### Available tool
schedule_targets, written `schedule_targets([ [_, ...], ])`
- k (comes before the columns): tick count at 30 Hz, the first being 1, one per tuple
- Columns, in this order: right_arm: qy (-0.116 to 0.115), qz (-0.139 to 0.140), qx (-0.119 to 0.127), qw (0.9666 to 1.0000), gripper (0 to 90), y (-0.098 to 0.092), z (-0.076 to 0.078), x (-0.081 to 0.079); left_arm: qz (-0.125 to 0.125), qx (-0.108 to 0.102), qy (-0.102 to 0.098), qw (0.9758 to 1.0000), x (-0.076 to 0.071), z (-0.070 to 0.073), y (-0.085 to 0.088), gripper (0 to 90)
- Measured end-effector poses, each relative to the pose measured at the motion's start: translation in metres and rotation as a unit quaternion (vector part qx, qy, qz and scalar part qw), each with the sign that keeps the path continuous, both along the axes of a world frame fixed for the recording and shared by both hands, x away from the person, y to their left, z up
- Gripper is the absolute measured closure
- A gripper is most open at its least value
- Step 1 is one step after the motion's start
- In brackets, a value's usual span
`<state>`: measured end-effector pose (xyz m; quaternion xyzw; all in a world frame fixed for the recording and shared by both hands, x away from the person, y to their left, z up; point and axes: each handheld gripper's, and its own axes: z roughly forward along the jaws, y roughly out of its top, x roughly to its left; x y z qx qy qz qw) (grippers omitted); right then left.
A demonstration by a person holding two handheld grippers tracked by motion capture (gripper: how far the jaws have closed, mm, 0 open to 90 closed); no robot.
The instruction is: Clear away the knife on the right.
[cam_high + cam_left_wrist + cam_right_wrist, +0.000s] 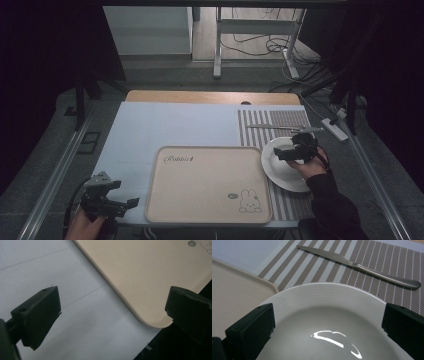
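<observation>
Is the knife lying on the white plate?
No, the knife lies on the striped mat beyond the plate, apart from its rim.

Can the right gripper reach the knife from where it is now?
Probably yes: the right gripper, jaws open, hovers over the white plate, and the knife lies just beyond it on the striped mat with nothing between.

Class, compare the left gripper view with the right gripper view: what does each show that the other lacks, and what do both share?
Left gripper view alone: the rabbit drawing printed on the tray, and the bare white table surface beside it.
Right gripper view alone: the white plate, the table knife and the striped placemat beneath them.
Both: a corner of the beige tray, and two black jaws standing wide apart, holding nothing.
</observation>
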<state>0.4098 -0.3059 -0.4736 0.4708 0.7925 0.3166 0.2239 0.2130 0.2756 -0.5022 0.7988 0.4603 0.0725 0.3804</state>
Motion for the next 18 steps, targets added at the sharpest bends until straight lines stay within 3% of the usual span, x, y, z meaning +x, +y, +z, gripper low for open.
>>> schedule_targets([
  [10,-0.001,-0.020,-0.013,0.9997,0.0,-0.006,0.001,0.021,0.000,-0.001,0.000,1.0000,0.000,0.000,0.000,1.3],
  [18,0.002,-0.035,-0.009,0.9993,0.0,-0.013,0.001,0.039,-0.001,-0.002,0.000,1.0000,0.000,0.000,0.000,1.3],
])
